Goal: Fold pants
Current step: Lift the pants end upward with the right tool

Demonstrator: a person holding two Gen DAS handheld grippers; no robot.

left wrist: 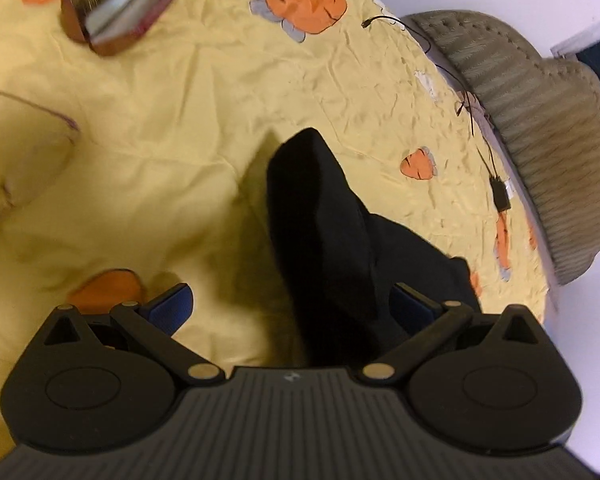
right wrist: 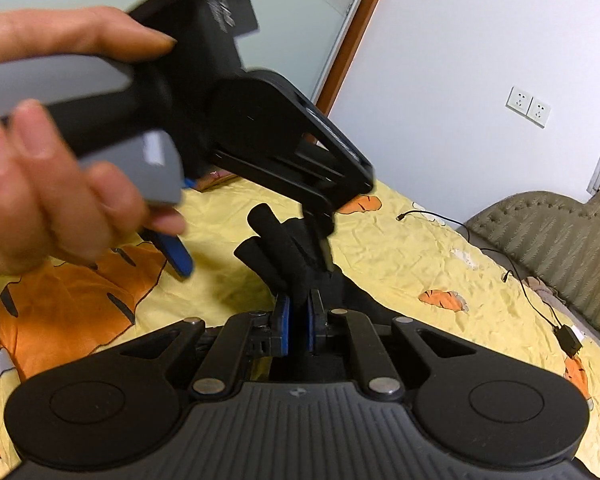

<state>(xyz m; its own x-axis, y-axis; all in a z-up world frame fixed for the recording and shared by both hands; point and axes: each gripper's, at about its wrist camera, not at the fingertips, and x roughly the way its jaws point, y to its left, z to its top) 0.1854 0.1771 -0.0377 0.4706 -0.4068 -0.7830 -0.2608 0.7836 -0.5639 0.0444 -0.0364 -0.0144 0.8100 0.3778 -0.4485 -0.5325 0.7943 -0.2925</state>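
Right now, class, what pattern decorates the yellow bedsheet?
Orange carrots on the bedsheet, clearest in the left wrist view.

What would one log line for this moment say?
right hand-held gripper: shut on black pants | left hand-held gripper: open, beside pants | surface: yellow carrot-print sheet

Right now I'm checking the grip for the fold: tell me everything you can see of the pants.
The pants are plain black soft cloth, bunched, partly lifted off the yellow sheet. The right gripper is shut on a rolled fold. The left gripper stands open around them, one finger against the cloth.
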